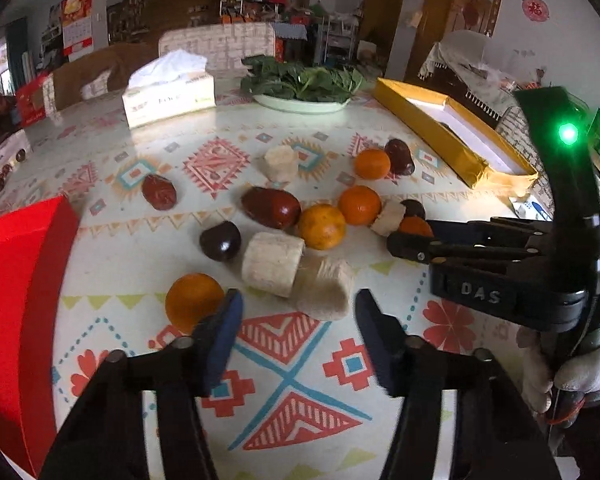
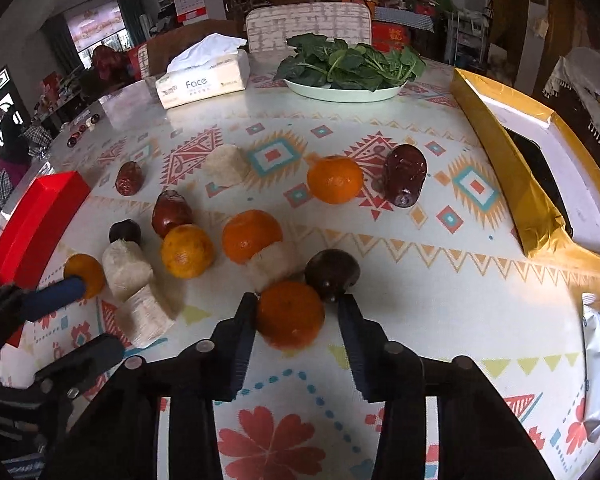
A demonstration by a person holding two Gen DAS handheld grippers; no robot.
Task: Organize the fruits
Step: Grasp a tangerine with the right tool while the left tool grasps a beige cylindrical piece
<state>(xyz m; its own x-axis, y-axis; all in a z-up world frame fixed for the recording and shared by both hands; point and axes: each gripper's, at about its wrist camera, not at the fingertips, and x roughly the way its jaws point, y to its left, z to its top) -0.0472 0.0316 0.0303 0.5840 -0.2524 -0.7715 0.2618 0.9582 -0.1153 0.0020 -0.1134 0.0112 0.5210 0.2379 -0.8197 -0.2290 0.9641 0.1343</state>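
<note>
Right gripper (image 2: 296, 312) open around an orange; left gripper (image 1: 298, 312) open, empty.

Nearest, the orange (image 2: 290, 314) sits on the counter (image 2: 440, 300) between the right fingers (image 2: 242, 344), one pad touching or nearly so. Judged firm, round, prone to rolling: grip across its widest part. Left fingers (image 1: 220, 332) face a pale fibrous chunk (image 1: 324, 288). Further fruit lies beyond; yellow box (image 2: 512, 168) far right.

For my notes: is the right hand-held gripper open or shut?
Open: the right hand-held gripper has its fingers either side of an orange, a gap showing.
</note>
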